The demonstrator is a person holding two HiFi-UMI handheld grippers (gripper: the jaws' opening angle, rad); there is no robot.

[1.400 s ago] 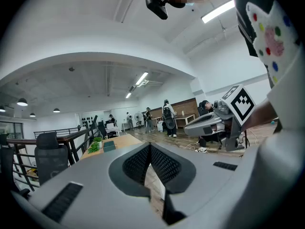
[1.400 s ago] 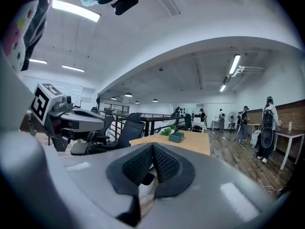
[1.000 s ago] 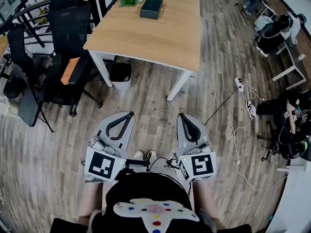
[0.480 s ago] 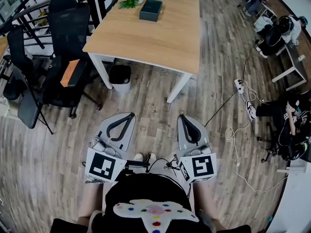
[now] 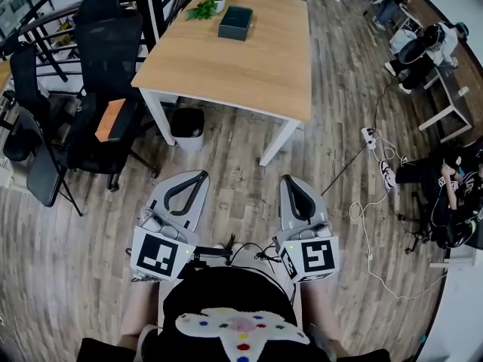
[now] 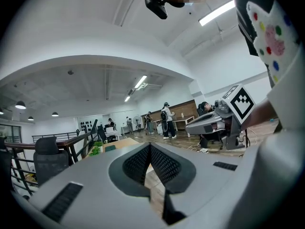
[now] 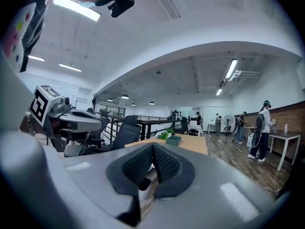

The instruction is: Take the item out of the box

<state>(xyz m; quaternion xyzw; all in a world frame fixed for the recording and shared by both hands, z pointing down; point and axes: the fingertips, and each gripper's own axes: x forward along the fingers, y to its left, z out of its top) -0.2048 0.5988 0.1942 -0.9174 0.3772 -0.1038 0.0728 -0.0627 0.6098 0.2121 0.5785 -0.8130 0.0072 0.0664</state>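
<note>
A dark green box lies closed on the far end of a wooden table, next to a small potted plant. My left gripper and right gripper are held low near my body, over the wooden floor and well short of the table. Both are shut with nothing between the jaws. In the right gripper view the box shows small on the table, beyond the closed gripper. The left gripper view shows the table far off.
Black office chairs stand left of the table, and a black waste bin sits under its near left corner. A power strip with white cables lies on the floor to the right. People sit at desks at far right.
The view has shifted slightly; the table and box sit a little lower in the frame. Both grippers stay shut in the same pose.
</note>
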